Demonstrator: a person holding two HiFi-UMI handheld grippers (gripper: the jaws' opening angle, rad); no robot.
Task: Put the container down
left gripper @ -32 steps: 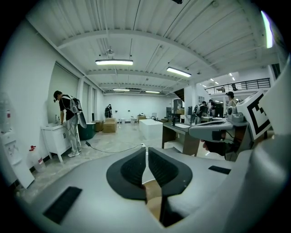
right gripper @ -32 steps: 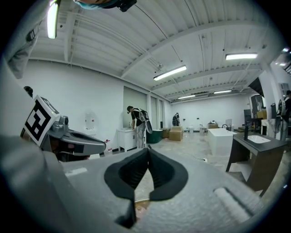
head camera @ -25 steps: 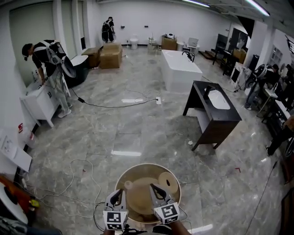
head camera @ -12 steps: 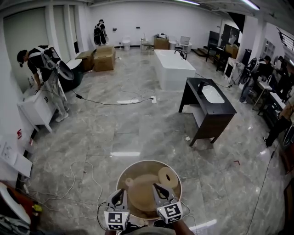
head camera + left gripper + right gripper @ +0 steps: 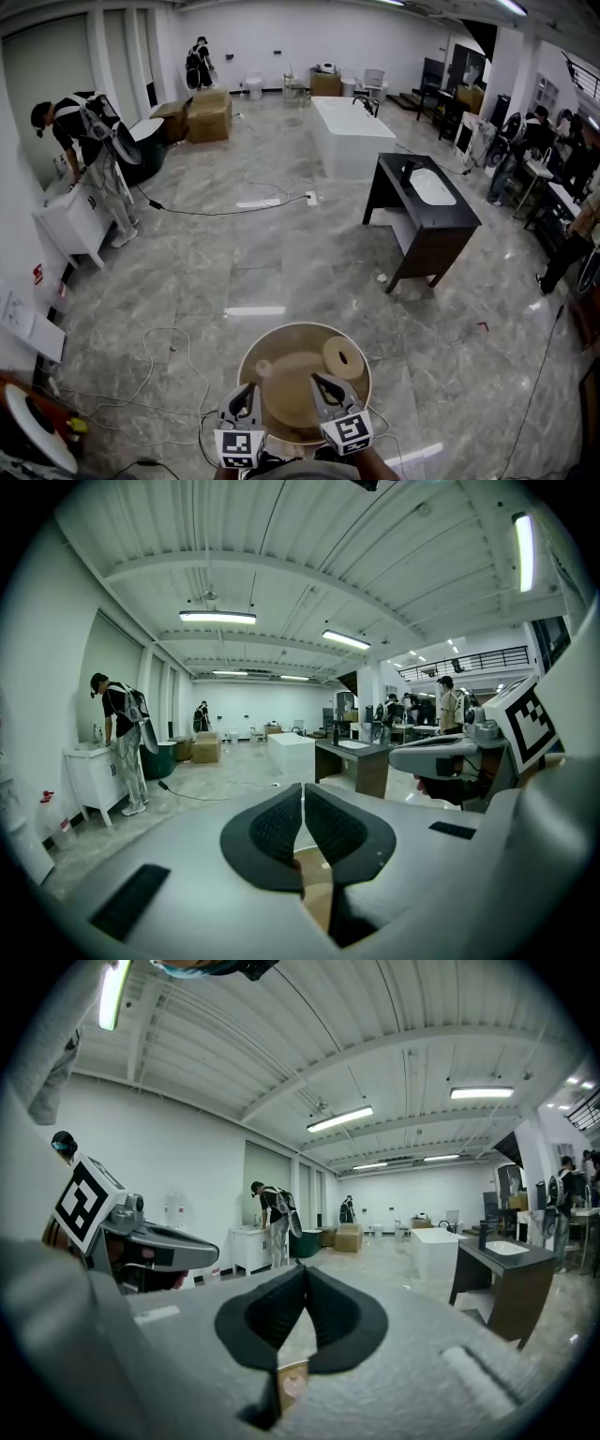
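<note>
Left tongs (image 5: 244,392) and right tongs (image 5: 322,384) clamp the near rim of the container (image 5: 281,342); so thin a hold could let its far side sag, spilling the roll (image 5: 342,357).

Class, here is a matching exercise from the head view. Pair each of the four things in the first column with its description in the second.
1 container
2 bathtub
3 vanity cabinet
4 cardboard boxes

a dark, with a white sink set in its top
b brown, at the far left of the room
c tan, round, nearest the person
d white, freestanding, mid-room

Pairs: 1-c, 2-d, 3-a, 4-b
</note>
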